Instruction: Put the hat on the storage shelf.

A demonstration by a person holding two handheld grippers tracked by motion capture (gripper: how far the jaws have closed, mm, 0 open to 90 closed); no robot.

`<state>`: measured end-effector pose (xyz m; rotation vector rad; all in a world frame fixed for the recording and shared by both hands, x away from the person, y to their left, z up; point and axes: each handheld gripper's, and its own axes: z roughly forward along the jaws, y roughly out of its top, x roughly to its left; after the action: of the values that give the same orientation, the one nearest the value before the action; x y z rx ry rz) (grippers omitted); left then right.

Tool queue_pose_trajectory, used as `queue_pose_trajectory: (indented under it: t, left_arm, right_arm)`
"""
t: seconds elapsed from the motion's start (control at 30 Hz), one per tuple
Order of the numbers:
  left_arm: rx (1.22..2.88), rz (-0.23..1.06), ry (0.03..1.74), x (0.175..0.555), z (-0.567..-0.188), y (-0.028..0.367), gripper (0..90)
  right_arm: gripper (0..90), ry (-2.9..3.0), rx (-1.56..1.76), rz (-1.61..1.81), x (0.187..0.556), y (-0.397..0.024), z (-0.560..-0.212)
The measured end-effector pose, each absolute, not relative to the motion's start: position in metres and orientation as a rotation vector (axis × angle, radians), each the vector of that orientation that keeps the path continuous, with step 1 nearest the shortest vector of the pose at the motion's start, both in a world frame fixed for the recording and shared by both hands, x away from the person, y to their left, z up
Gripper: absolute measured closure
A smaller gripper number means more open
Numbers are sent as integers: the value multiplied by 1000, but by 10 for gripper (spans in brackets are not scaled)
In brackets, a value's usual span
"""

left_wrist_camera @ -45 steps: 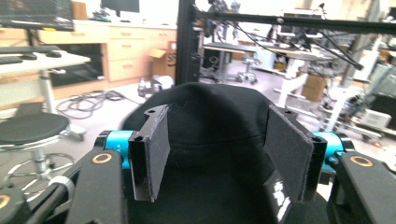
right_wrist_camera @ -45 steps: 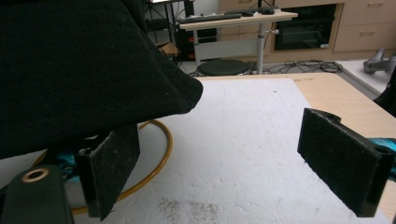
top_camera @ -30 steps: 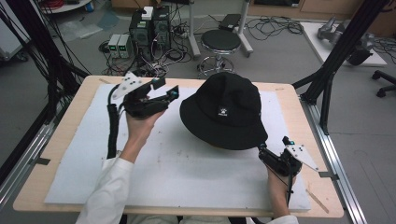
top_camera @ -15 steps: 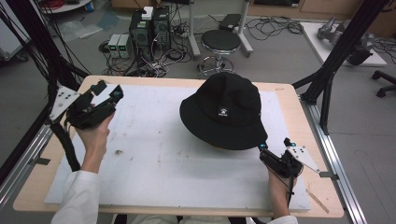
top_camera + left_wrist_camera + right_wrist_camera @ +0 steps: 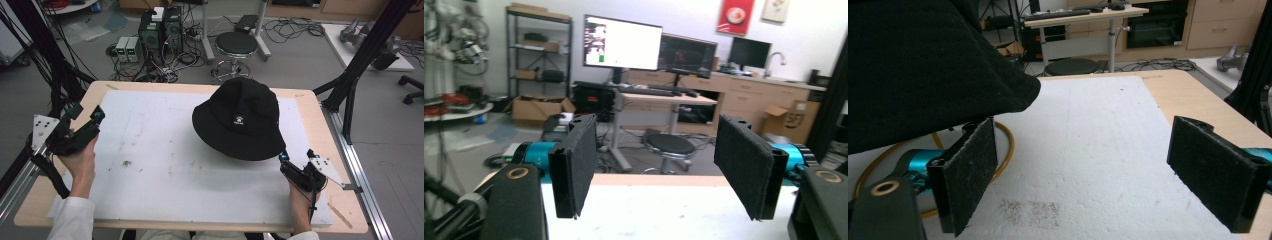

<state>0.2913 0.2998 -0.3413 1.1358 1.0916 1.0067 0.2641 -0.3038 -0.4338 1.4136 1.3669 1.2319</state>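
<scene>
At the near edge of the wooden table (image 5: 320, 107), the person's right hand (image 5: 299, 206) holds the right gripper (image 5: 283, 161) low over the white foam mat (image 5: 165, 160), close to the near right corner. Its jaws stand wide apart with nothing between them; in the right gripper view the two black pads (image 5: 970, 172) frame bare mat, and the brim of the black bucket hat (image 5: 923, 65) hangs over the left one — whether brim and pad touch cannot be told. A yellow ring (image 5: 1008, 137) lies on the mat under that brim, partly hidden by it.

On the other side, the left hand (image 5: 80, 165), in a white sleeve (image 5: 70, 220), holds the left gripper (image 5: 85, 117) at the table's left edge, raised off the surface and well apart from the hat. Its jaws are also spread and empty — the left gripper view looks between them across the mat toward the room.

Farther in, the black bucket hat (image 5: 241, 117) sits on the right half of the mat, crown up, a small white emblem (image 5: 239, 119) on its front; its near brim reaches almost to the right gripper.

Beyond the table stand a round black stool (image 5: 236, 45) and computer boxes (image 5: 161, 27) with tangled cables on the floor. The left gripper view shows a desk with lit monitors (image 5: 622, 42) farther back.
</scene>
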Motion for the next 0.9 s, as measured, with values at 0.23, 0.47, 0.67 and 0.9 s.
queue_pose_trajectory:
  t: [0.23,0.47,0.67,0.9]
  left_arm:
    - [1153,1034,1118,283,-358,309,303]
    - [1151,1058,1134,280,-370,311,293]
    - [1151,1050,1171,277,-388,319,293]
    - [1130,1080,1190,273,-400,330,293]
  right_arm:
    - [122,1361,1416,1221,264,-304,-435]
    - [122,1363,1411,1224,264,-303,-434]
    - [122,1358,1413,1240,263,-303,-434]
    - [122,1348,1415,1254,263,-304,-434]
